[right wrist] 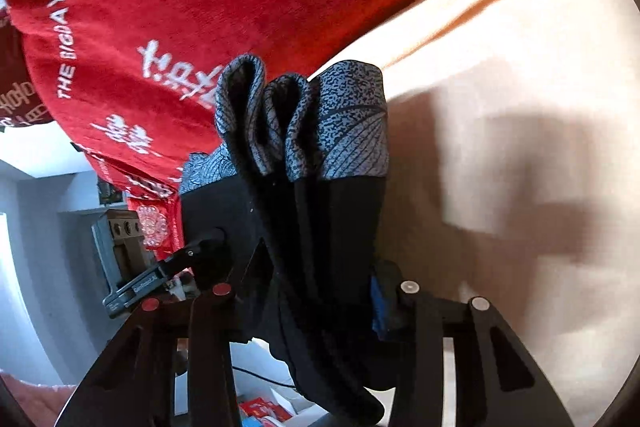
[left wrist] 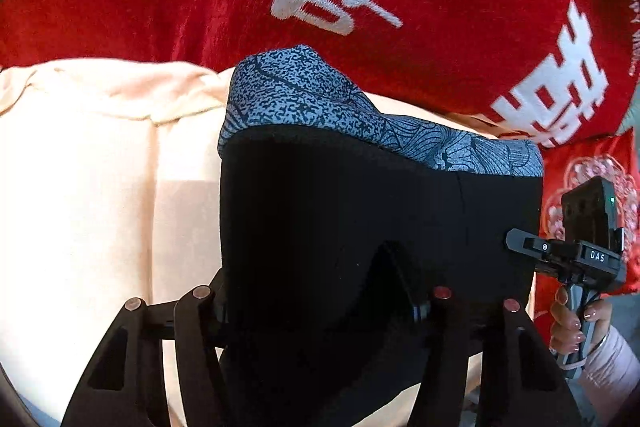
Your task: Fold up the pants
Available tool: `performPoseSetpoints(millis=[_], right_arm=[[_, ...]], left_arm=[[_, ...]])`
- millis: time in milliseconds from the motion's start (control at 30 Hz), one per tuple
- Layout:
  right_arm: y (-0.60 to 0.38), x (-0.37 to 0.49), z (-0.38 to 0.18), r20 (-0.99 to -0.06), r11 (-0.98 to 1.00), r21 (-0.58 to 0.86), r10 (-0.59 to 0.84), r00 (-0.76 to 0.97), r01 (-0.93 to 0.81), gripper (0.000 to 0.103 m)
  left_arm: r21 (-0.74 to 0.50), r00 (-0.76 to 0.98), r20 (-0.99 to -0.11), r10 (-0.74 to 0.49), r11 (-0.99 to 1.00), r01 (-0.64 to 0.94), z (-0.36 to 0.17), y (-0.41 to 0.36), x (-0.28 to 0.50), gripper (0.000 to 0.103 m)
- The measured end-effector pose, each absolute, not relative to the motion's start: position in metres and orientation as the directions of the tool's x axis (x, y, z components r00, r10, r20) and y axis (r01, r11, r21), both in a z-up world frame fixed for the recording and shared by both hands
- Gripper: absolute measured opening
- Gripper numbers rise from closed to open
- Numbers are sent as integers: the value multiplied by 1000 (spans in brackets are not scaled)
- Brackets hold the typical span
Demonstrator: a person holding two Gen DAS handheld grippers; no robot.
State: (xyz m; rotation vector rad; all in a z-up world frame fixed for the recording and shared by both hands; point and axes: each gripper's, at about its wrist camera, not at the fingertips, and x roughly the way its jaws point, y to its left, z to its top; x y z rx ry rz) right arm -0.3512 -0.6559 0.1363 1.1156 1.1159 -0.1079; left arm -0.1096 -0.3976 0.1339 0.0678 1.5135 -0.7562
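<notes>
Left wrist view: both grippers, left gripper (left wrist: 320, 291) and right gripper (right wrist: 316, 291), pinch the folded pants (left wrist: 360, 211) above the cream sheet (left wrist: 100, 187); lower evenly, keeping patterned waistband (right wrist: 344, 123) edges aligned.

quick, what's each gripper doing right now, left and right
Left gripper: shut on the pants, gripping the black fabric.
Right gripper: shut on the pants, bunched layers between its fingers.

Bright daylight, hard shadows, fisheye-warped edges, slight blur
</notes>
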Motion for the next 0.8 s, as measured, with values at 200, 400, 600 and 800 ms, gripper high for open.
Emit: performPoseSetpoints(millis=[200, 400, 600, 800], right_arm=[[-617, -381, 140, -746, 460, 665, 441, 498, 588, 45], [-592, -398, 97, -812, 499, 581, 414, 412, 643, 50], [-600, -413, 78, -807, 406, 587, 361, 467, 701, 63], [-589, -414, 103, -893, 468, 449, 252, 372, 761, 67]], left_arm=[[-382, -138, -920, -367, 762, 523, 152, -368, -140, 62], [-311, -147, -950, -275, 807, 501, 114, -340, -162, 66], [-264, -75, -963, -259, 845, 464, 92, -324, -158, 102], [-146, 6, -984, -176, 836, 529, 113, -325, -168, 102]])
